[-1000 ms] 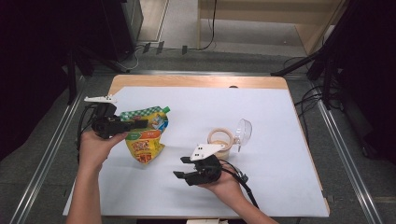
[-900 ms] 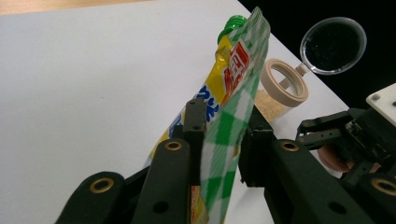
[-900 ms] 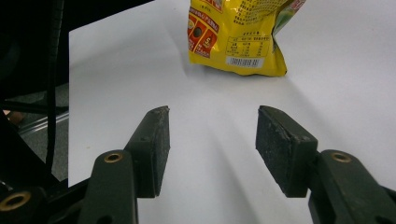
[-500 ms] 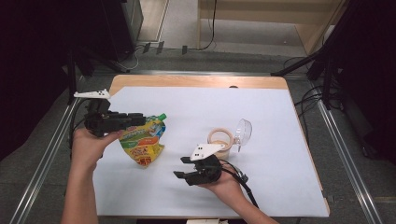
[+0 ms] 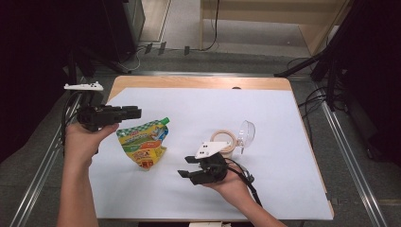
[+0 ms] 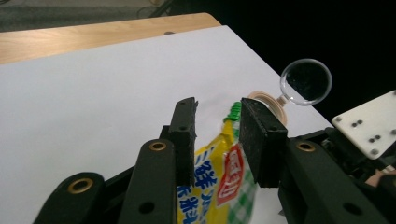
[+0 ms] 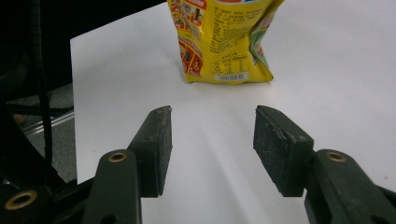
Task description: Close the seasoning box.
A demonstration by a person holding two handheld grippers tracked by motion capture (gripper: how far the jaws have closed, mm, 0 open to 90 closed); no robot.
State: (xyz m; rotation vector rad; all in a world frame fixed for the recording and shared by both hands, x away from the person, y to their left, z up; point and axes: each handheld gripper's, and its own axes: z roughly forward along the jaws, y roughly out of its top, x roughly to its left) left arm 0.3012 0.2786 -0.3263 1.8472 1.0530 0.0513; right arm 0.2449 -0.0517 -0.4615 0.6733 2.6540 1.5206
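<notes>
A yellow and green snack pouch (image 5: 143, 142) lies on the white sheet (image 5: 189, 104) that covers the desk (image 5: 198, 82), and everything else sits around it. The left gripper (image 5: 135, 112) is held up just beside the pouch's green-capped upper end; in the left gripper view its jaws stand a little apart with the pouch (image 6: 224, 186) below and beyond them, holding nothing. The right gripper (image 5: 185, 167) rests near the pouch's lower end, jaws wide apart and empty, pointing toward the pouch (image 7: 222, 37). Past the right gripper, away from the pouch, a roll of tape (image 5: 225, 140) lies touching a clear magnifying glass (image 5: 246, 134).
</notes>
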